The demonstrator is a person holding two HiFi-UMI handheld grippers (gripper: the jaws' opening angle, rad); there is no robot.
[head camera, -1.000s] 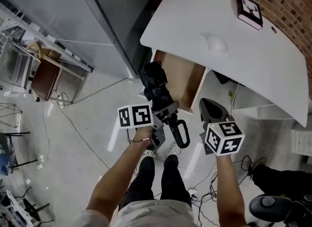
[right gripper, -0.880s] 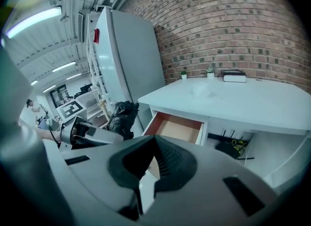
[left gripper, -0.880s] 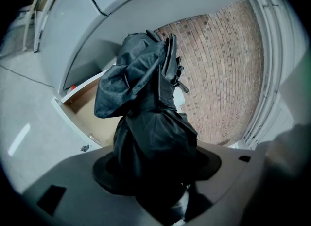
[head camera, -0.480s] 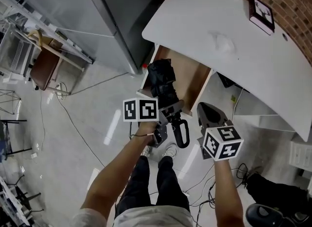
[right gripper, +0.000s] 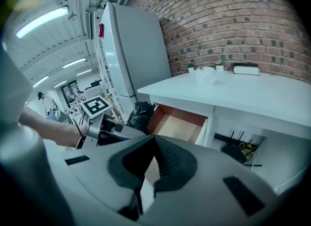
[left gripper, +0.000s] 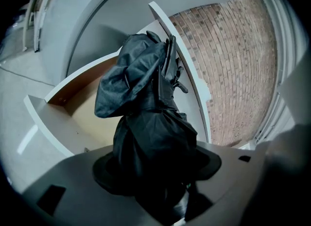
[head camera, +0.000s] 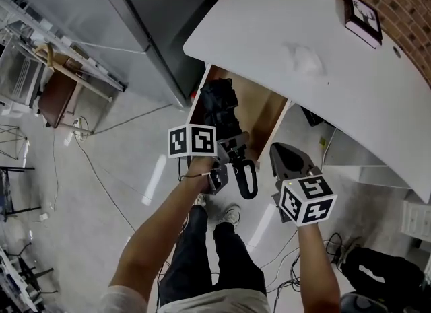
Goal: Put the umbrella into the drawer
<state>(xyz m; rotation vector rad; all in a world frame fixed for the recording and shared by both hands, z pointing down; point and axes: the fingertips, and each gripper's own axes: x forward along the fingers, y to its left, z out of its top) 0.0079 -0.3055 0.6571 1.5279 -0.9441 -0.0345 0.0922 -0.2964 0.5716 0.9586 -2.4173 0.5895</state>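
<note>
1. My left forearm reached up from the bottom centre of the head view. The left tool (head camera: 227, 155) pointed toward the white table (head camera: 303, 29) and tilted downward.
2. That tool was clamped on the black folded umbrella (left gripper: 148, 128), which filled most of its own view.
3. The umbrella's bundled canopy end sat over the left edge of the open drawer (head camera: 262, 113), just below the table's edge. Its looped handle (head camera: 246, 178) hung on my side of the tool.
4. My right forearm rose at lower right. The right tool (right gripper: 154, 142) had its jaws together with nothing between them, just right of the handle and apart from it, facing the drawer.
</note>
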